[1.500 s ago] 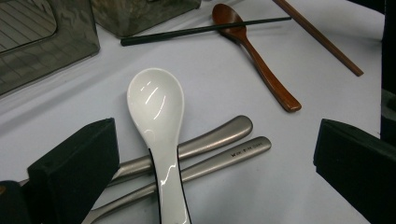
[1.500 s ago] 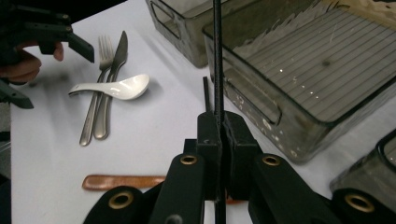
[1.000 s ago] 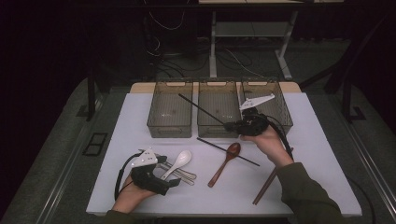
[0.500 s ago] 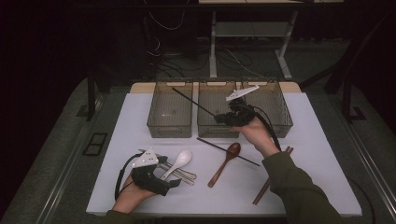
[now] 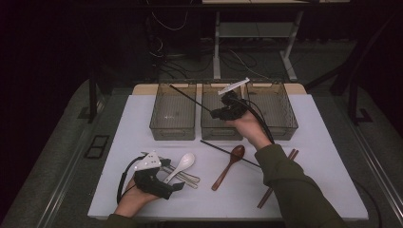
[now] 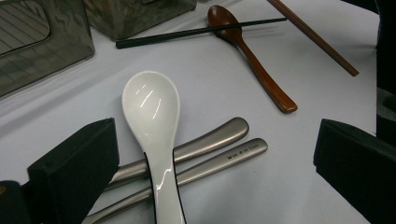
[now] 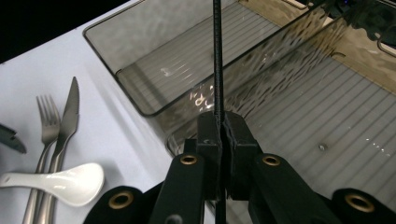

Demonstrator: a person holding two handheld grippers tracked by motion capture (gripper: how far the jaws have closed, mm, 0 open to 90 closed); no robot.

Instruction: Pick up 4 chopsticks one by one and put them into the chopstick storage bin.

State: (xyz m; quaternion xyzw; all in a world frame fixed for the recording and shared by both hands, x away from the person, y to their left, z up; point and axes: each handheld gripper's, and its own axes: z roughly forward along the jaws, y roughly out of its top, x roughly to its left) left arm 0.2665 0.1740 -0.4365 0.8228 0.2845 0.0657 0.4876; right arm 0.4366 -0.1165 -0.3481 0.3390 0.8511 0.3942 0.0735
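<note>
In the high view, the right gripper hovers over the middle bin of three smoky clear bins at the far side of the white surface. Its jaws are clenched on a black chopstick, which slants up and to the far left across the left bin. A second black chopstick lies on the surface just near of the bins, crossing the bowl of a brown wooden spoon. The left gripper rests at the near left, beside a white ceramic spoon lying over metal cutlery.

In the left gripper view, the jaws stand wide apart and released, gripping nothing. The white ceramic spoon lies between them, across two steel handles; the nearer handle carries a small stamped mark, too fine to read. Farther off are the wooden spoon and the lying black chopstick.

In the right gripper view, the jaws press tight on the black chopstick, which runs straight up from them above the ribbed floor of the middle bin. On the surface at left lie a fork, a knife and the white spoon.
</note>
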